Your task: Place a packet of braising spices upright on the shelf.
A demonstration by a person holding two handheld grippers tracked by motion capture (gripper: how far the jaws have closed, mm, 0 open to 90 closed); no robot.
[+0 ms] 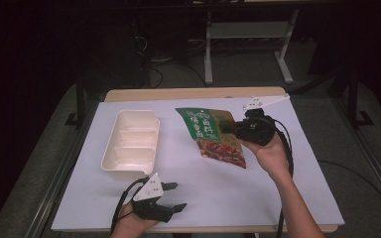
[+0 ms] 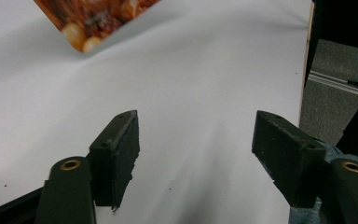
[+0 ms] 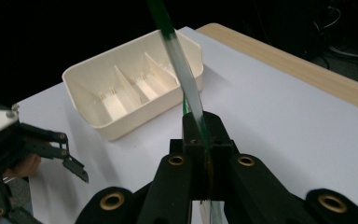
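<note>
A flat food pouch (image 1: 213,136), green at the top and red-brown below, hangs tilted above the middle of the white sheet. My right gripper (image 1: 235,130) is shut on its right edge. In the right gripper view the pouch (image 3: 186,88) runs edge-on out of the closed jaws of the right gripper (image 3: 204,140). My left gripper (image 1: 173,196) rests near the table's front edge, open with nothing between its jaws. In the left gripper view the left gripper (image 2: 196,149) stands wide over bare sheet, with a corner of the pouch (image 2: 98,18) at top left.
A cream tray (image 1: 110,144) with dividers sits on the left half of the sheet, its near wall (image 3: 135,121) toward the left gripper (image 3: 72,158). A wooden table edge (image 1: 193,93) shows at the back. Table legs (image 1: 208,54) stand on the dark floor behind.
</note>
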